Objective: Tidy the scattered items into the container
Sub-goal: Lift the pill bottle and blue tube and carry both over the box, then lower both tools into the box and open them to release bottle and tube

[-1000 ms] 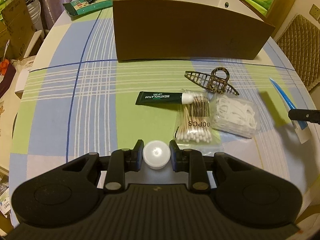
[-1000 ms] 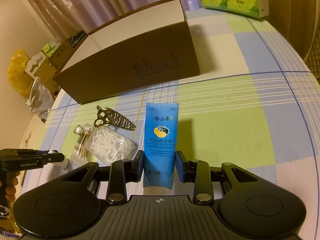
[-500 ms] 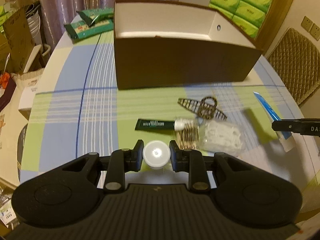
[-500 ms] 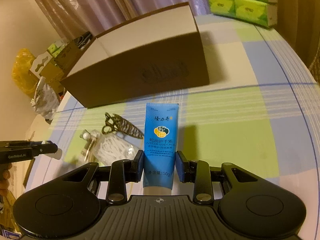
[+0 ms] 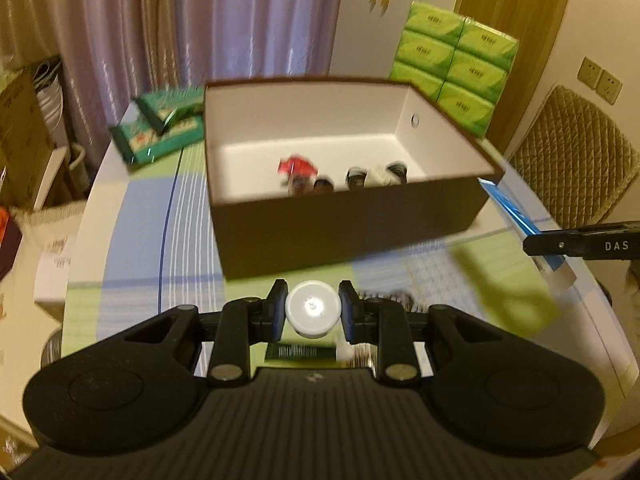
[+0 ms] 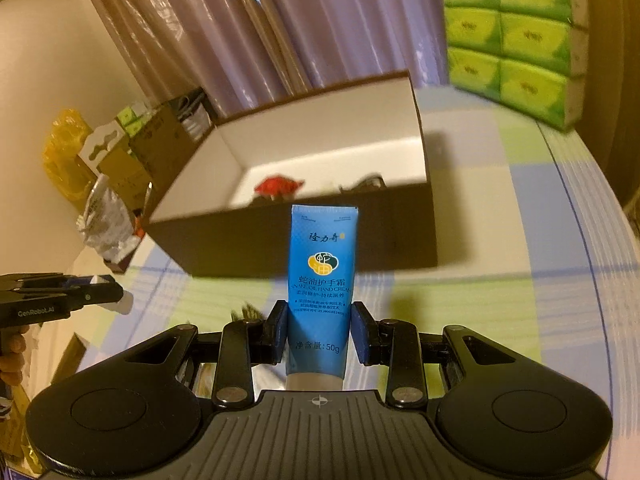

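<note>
Left wrist view: you are looking down along the fingers, slantwise, facing the long side of the brown box (image 5: 344, 224) from near.
Right wrist view: you are facing the same box (image 6: 304, 240) from its right-hand corner, equally near, tilted downward.
Shared: both are taking in the box interior, the checked tablecloth (image 5: 132, 232) and the green tissue packs (image 6: 516, 40).

The left gripper (image 5: 313, 312), a black two-finger tool with blue pads, is clamped on a small round white plastic jar (image 5: 313, 311), pads pressing its sides, angled downward. The right gripper (image 6: 319, 330), of the same build, is closed on a blue plastic hand-cream tube (image 6: 321, 280) near its cap end, crimped end forward. Bare fingers (image 6: 11, 354) grip the left tool's handle.
</note>
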